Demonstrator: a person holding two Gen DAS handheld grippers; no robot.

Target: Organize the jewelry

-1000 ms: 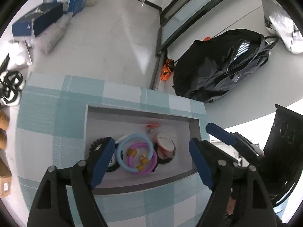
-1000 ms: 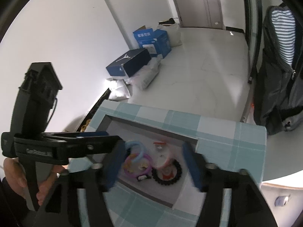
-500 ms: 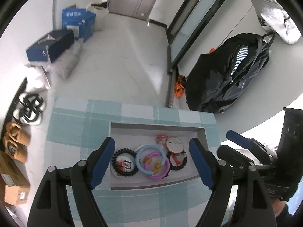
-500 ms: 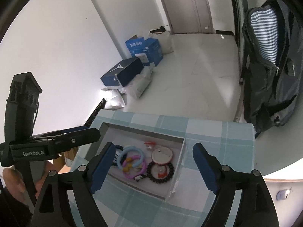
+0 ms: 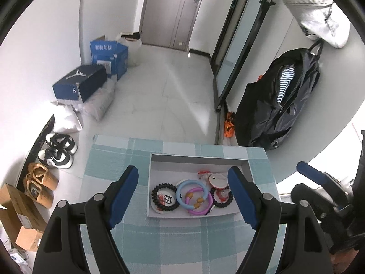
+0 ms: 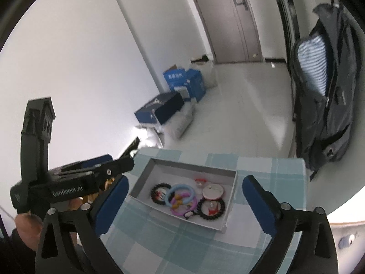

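White tiled hallway floor (image 5: 178,96) is stretching behind a small table under a teal-and-white checked cloth (image 5: 182,246). Grey tray (image 5: 198,158) is sitting on the cloth toward its far right side, holding all the jewelry bunched along its near half. Black beaded bracelet (image 5: 164,196) is lying at the left, light blue ring (image 5: 192,193) is beside it and overlapping a pink ring (image 5: 200,202), a second black bracelet (image 5: 222,197) is sitting at the right, and a round white piece (image 5: 215,179) is lying just behind that.

Left gripper (image 5: 183,193) is hanging above the tray, jaws spread wide, holding nothing. Right gripper (image 6: 184,202) is hovering over the tray too, also wide open and empty.

Blue boxes (image 5: 107,56) and shoes (image 5: 58,150) are lining the left wall; black backpack (image 5: 280,100) is leaning at the right.
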